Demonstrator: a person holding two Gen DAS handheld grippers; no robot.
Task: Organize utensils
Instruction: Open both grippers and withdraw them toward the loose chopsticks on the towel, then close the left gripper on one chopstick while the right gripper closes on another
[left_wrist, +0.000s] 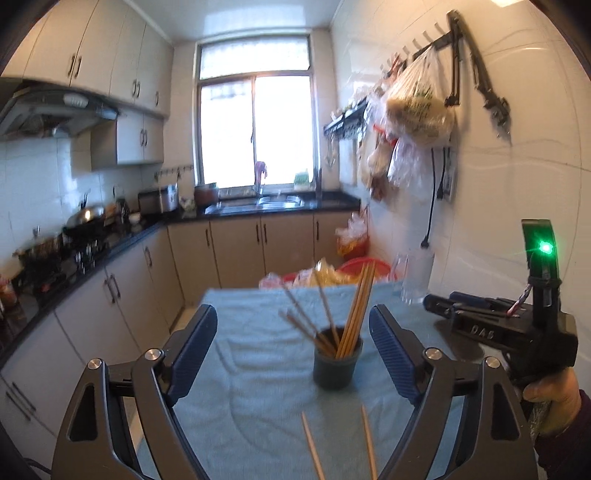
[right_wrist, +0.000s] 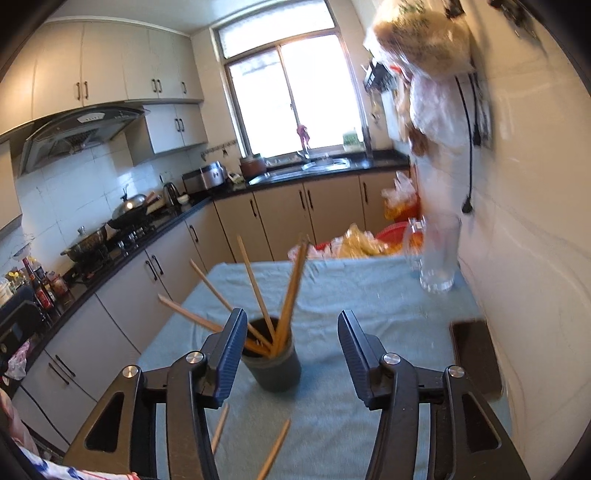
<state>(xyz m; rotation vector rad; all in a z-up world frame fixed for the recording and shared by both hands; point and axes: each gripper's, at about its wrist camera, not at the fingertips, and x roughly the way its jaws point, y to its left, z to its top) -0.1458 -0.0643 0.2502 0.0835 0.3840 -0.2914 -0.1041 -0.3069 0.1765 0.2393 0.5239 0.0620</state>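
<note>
Left gripper (left_wrist: 293, 349) is spread wide and holds nothing, raised above the blue cloth (left_wrist: 240, 417) with the dark cup (left_wrist: 337, 363) framed between its pads. Right gripper (right_wrist: 291, 354) is likewise wide apart and empty, closer in; its left pad overlaps the cup (right_wrist: 275, 367) in view, contact unclear.

Most chopsticks (right_wrist: 291, 291) stand in the cup, fanned out and leaning on the rim, which is probably why the cup sits mid-table: reachable from both sides. Two loose chopsticks (left_wrist: 340, 443) lie flat on the cloth on the near side of the cup, between cup and grippers, tips toward it. Judging by that, these two are what remains to be collected.

Room: the cloth around the cup is bare on the left and front. To the right, a clear glass (right_wrist: 437, 258) stands near the wall at the far table corner, and a dark flat object (right_wrist: 476, 354) lies along the wall edge. The table's left edge drops to the cabinet aisle. The fanned sticks lean left, so entry from above right looks clearer.
</note>
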